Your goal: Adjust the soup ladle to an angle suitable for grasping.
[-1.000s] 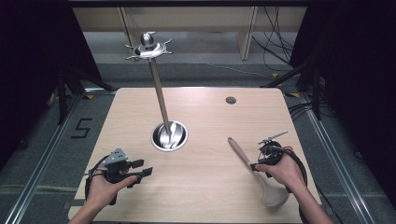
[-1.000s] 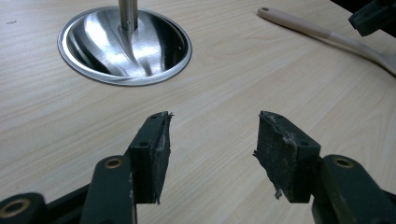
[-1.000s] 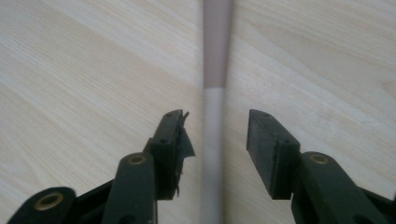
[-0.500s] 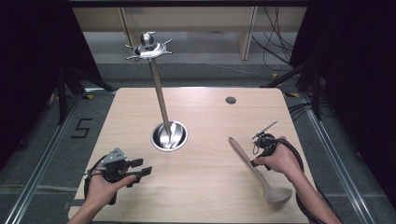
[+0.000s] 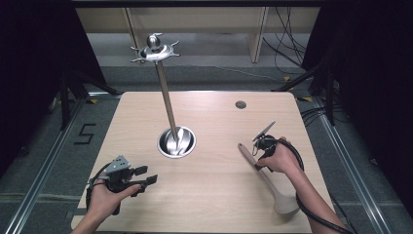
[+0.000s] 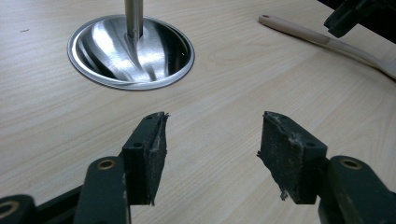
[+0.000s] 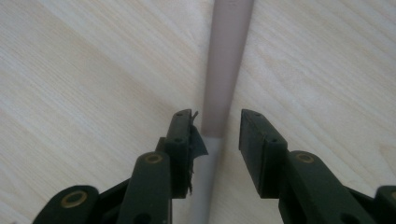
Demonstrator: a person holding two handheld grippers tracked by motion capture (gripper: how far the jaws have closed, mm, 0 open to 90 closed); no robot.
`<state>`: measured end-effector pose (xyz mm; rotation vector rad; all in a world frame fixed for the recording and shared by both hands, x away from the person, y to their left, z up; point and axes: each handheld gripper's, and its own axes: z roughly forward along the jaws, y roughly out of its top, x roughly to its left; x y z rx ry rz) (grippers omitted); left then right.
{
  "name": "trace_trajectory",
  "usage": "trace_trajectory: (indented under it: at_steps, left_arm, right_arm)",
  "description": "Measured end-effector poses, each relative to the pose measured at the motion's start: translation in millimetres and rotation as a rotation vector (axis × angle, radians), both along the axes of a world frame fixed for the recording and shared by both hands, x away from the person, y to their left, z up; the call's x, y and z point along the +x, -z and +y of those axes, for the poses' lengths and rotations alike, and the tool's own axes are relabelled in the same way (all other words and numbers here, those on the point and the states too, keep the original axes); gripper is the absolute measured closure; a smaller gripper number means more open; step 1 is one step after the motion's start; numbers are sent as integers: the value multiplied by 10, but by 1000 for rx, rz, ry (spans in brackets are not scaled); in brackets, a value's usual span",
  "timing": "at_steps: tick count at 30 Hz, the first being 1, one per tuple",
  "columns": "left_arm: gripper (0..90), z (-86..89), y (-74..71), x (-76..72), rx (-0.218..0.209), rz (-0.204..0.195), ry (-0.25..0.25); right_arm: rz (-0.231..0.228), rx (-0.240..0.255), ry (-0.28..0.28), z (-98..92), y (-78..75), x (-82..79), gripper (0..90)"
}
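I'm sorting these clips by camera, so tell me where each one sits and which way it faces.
High view: fixed above the person's side, looking forward and down on the table; both forearms enter from the bottom, left hand-held gripper open, right hand-held gripper at the spatula.
Left gripper view: rides the left hand-held gripper, looking across the table at the stand's steel base; its own open jaws show.
Right gripper view: looks down at the spatula handle between its jaws.
Shared: the left gripper view and high view both show base and spatula.
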<state>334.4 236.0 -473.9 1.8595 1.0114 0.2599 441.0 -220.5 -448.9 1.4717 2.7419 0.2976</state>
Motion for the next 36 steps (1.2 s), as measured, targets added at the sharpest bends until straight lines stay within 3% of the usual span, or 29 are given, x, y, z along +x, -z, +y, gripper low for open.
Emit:
trace_trajectory:
  at_steps: [6, 9, 16, 24, 28, 35, 36]
  left_arm:
    - [402, -2, 12, 5, 5, 11, 9]
    - [402, 1, 13, 3, 3, 12, 8]
    - [401, -2, 19, -1, 0, 8, 11]
    - [400, -2, 21, -3, -1, 8, 11]
    - [400, 1, 22, -6, -1, 9, 10]
    - [399, 1, 15, -6, -4, 7, 9]
    - [399, 4, 9, -6, 0, 11, 10]
  right_arm:
    - [27, -31, -8, 33, 45, 46, 687]
    - [14, -21, -25, 41, 86, 54, 688]
    - [45, -48, -7, 70, 161, 68, 700]
    - [36, -45, -3, 62, 204, 77, 744]
    - [34, -6, 24, 46, 174, 36, 757]
    - [-50, 65, 32, -11, -8, -95, 761]
    - [-51, 61, 74, 1, -41, -128, 761]
